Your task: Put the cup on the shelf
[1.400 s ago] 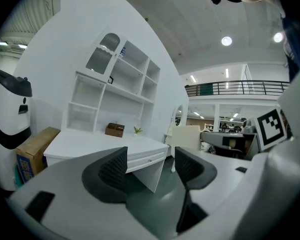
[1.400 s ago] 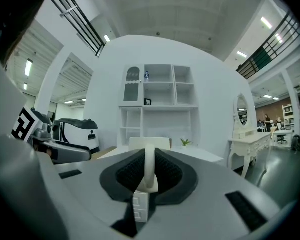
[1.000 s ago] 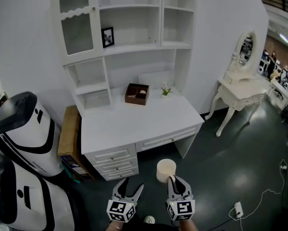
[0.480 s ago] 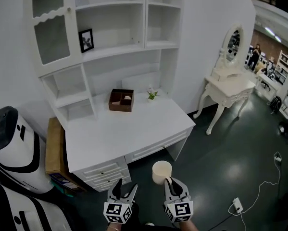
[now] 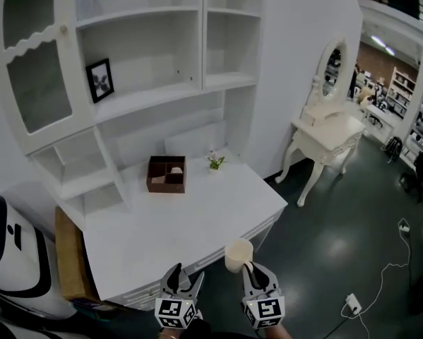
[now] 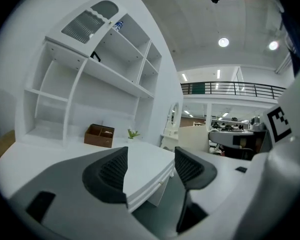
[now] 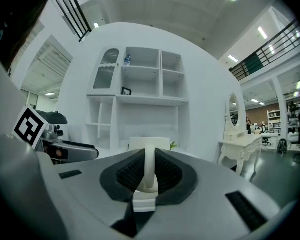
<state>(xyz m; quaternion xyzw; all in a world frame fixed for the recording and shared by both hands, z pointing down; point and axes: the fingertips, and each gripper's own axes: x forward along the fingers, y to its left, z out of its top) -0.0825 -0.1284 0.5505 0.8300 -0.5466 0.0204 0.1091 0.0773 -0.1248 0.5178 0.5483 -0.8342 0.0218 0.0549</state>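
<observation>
Cup (image 7: 148,144) handle in right hand-held gripper (image 7: 148,166)

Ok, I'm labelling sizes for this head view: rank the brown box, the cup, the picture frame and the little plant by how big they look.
1. brown box
2. cup and picture frame: about alike, so unranked; the cup is nearer the camera
3. plant

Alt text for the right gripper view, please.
The right gripper is shut on the handle of a white cup, which it holds upright ahead of it. Beyond stand white shelves, with a dressing table at right.
</observation>
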